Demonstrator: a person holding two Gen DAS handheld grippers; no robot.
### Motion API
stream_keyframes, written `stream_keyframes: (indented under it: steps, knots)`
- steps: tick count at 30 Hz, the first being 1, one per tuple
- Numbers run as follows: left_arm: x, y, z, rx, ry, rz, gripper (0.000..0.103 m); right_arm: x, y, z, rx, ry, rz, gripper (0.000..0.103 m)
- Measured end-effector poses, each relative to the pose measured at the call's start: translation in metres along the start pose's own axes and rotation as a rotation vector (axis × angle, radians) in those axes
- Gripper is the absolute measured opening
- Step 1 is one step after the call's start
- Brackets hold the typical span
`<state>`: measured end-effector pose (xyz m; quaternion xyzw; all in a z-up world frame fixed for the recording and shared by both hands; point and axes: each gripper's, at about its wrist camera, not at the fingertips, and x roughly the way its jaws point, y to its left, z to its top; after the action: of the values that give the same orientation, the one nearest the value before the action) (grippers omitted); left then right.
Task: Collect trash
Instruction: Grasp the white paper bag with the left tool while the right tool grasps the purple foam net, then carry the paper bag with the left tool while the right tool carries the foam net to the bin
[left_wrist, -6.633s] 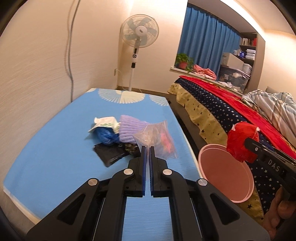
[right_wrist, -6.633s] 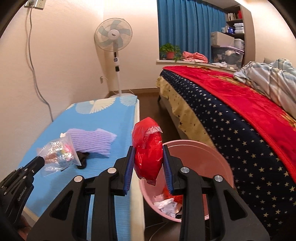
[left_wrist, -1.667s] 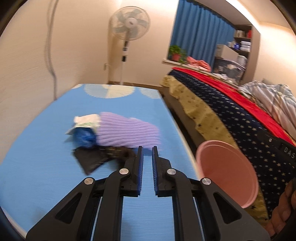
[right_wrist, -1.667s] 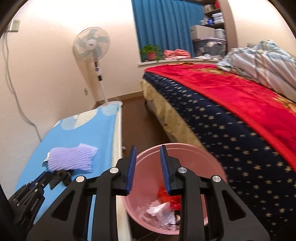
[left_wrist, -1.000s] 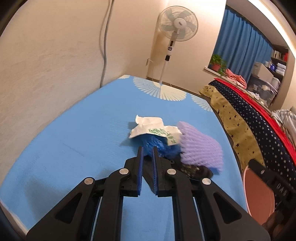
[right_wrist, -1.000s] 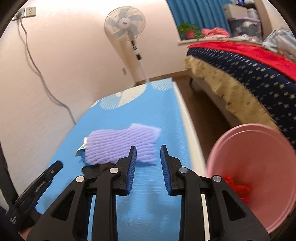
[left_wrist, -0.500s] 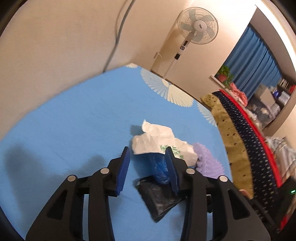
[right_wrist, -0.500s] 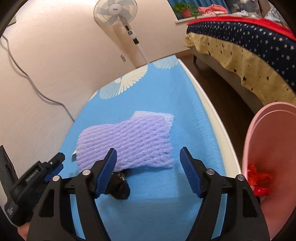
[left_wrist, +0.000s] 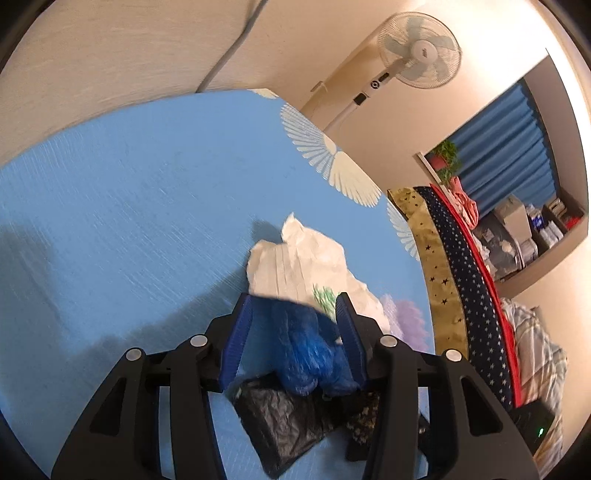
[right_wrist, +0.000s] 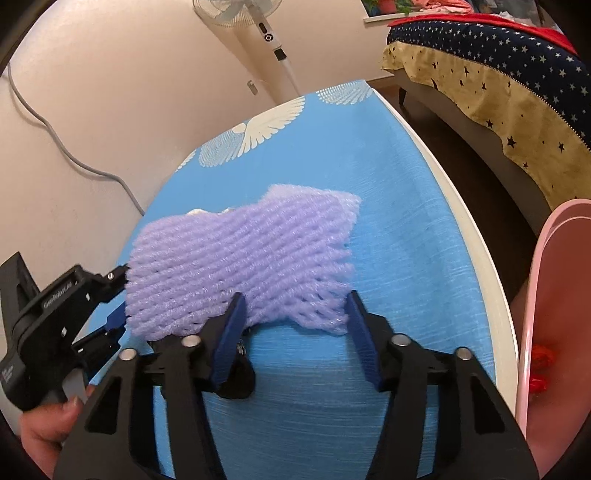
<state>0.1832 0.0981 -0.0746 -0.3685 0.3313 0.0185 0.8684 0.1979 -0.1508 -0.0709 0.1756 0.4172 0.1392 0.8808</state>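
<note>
**Both grippers set astride their next pieces of trash**

You had the left gripper (left_wrist: 293, 332) lowered over the pile on the blue mat (left_wrist: 129, 206), with the crumpled blue bag (left_wrist: 308, 349) sitting between its pads. Its jaws had just been opening a little further and stood at a middling width; the right-hand pad lay against the bag, but a gap showed on the other side, so nothing was clamped. That placement made sense: the blue bag lay on top of the black plastic (left_wrist: 280, 428) and partly under the white wrapper (left_wrist: 295, 258), so straddling it singled it out.

Your right gripper (right_wrist: 293, 334) bracketed the near edge of the purple foam net (right_wrist: 240, 258). Its jaws had just been narrowing from wide, with the net's edge between them, though the pads did not look pressed on it. Taking the net by its edge looked sensible, since it is soft and broad.

The pink bin (right_wrist: 535, 295) stood just beside the mat on the right, with red scraps (right_wrist: 541, 365) already in it.
</note>
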Motion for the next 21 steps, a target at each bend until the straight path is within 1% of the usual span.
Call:
stream_keyframes:
  steps: [3,5,6,7,9,11,13,16,19,21]
  knots:
    - [0.003,0.004,0.006,-0.037,-0.007,-0.016,0.046,0.001,-0.001,-0.001,-0.003,0.007,-0.001,0.033]
    - [0.012,0.004,0.009,-0.051,0.022,-0.025,0.046,0.001,-0.001,-0.001,-0.006,0.01,-0.003,0.019]
    - [0.016,0.003,0.009,-0.054,0.036,-0.023,0.046,0.001,0.0,-0.001,-0.009,0.008,-0.004,0.017]
    - [0.017,0.002,0.009,-0.054,0.03,-0.017,0.041,0.0,0.0,-0.001,-0.015,0.006,-0.004,0.013]
    - [0.012,-0.003,0.01,-0.026,0.0,-0.012,0.033,-0.003,0.004,-0.001,-0.04,-0.013,-0.018,0.012]
    - [0.005,-0.013,0.011,0.03,-0.033,-0.007,0.026,-0.009,0.004,0.0,-0.05,-0.034,-0.026,0.011]
    - [-0.001,-0.024,0.012,0.077,-0.05,-0.018,0.019,-0.015,0.003,0.001,-0.044,-0.05,-0.022,0.01]
    - [-0.012,-0.04,0.013,0.157,-0.079,-0.018,0.014,-0.027,0.001,0.003,-0.038,-0.086,-0.017,0.01]
    - [-0.022,-0.05,0.016,0.197,-0.094,-0.03,0.01,-0.041,0.002,0.007,-0.044,-0.118,-0.009,0.01]
    - [-0.032,-0.058,0.016,0.226,-0.109,-0.034,0.01,-0.052,0.004,0.009,-0.053,-0.134,-0.005,0.01]
